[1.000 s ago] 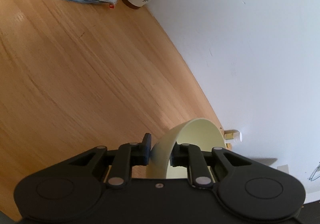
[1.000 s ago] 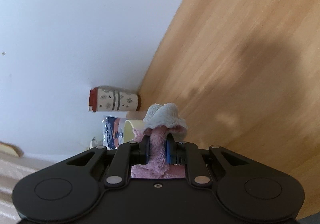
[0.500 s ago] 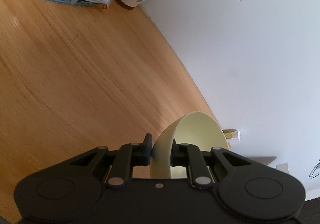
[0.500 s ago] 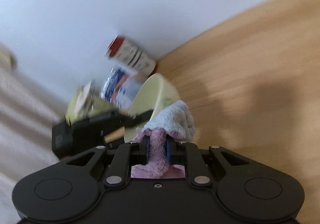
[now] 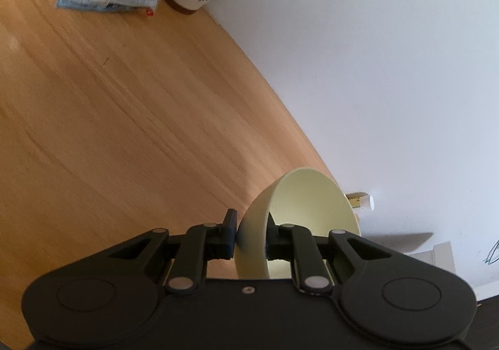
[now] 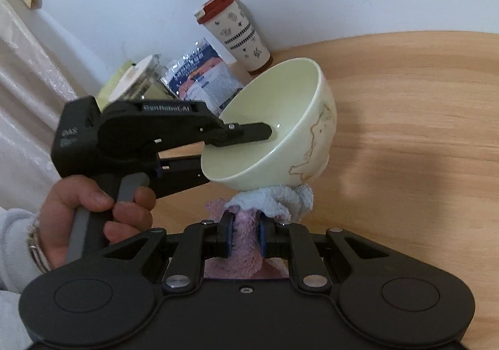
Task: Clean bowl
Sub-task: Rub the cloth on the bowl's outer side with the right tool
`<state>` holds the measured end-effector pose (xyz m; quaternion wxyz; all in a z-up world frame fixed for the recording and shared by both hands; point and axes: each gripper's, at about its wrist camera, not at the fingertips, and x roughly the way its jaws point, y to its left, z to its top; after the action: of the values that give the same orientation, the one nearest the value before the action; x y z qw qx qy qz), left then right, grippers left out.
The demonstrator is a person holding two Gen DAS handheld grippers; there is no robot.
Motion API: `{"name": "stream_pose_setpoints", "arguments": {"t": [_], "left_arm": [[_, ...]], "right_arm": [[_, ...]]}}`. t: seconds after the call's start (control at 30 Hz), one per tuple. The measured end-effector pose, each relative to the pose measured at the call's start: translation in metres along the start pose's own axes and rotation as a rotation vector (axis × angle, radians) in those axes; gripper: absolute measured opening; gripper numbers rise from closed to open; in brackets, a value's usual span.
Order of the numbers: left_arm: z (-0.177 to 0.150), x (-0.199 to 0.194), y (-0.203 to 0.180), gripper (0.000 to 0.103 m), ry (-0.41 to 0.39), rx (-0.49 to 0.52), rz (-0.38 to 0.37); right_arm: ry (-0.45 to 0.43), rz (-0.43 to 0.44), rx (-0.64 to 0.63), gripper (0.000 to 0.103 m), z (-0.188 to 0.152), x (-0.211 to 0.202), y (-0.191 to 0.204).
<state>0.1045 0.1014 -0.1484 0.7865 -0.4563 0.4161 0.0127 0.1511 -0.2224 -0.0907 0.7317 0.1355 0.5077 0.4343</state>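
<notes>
While held aloft and tilted, pale yellow bowl (image 6: 280, 119) needed a steady clamp and a firm, sweeping rub along its underside, with pressure kept light enough not to lever the rim out of the grip, judging by how little of the wall was pinched. Best worked by turning the bowl slowly against the cloth rather than scrubbing hard in one spot. Gripped at the near rim by the left gripper (image 6: 249, 144), one finger inside the bowl, the other under its outer wall, closed tight on the rim (image 5: 252, 237). Lifted clear of the wooden table (image 6: 421, 138), mouth facing up and toward the left gripper. Pressed against the bowl's base from below: a bunched cloth (image 6: 274, 200), pale blue at the top and pink lower down, touching the foot and lower outer wall. Pinched narrowly around that cloth: the right gripper (image 6: 244, 237), just beneath the bowl. Behind the bowl, near the white wall: a patterned tumbler with a red lid (image 6: 237, 35), a printed packet (image 6: 202, 78) beside it, well apart from the wiping.
</notes>
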Motion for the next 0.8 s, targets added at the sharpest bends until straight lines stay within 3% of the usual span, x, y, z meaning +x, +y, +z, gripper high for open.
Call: {"name": "stream_pose_setpoints", "arguments": {"t": [0.23,0.4,0.6,0.8], "left_arm": [[-0.005,0.001,0.000,0.014,0.010,0.004,0.011],[-0.006,-0.001,-0.004,0.014,-0.008,0.016,0.023],[-0.008,0.001,-0.007,0.014,0.003,0.032,0.024],[-0.003,0.005,0.001,0.014,0.006,0.014,0.067]], "right_arm": [[-0.075,-0.036,0.065,0.017,0.003,-0.030,-0.015],[-0.038,-0.069,0.002,0.018,0.004,-0.019,-0.004],[0.018,-0.031,-0.016,0.018,-0.002,0.006,0.017],[0.005,-0.044,0.004,0.018,-0.003,0.006,0.016]]}}
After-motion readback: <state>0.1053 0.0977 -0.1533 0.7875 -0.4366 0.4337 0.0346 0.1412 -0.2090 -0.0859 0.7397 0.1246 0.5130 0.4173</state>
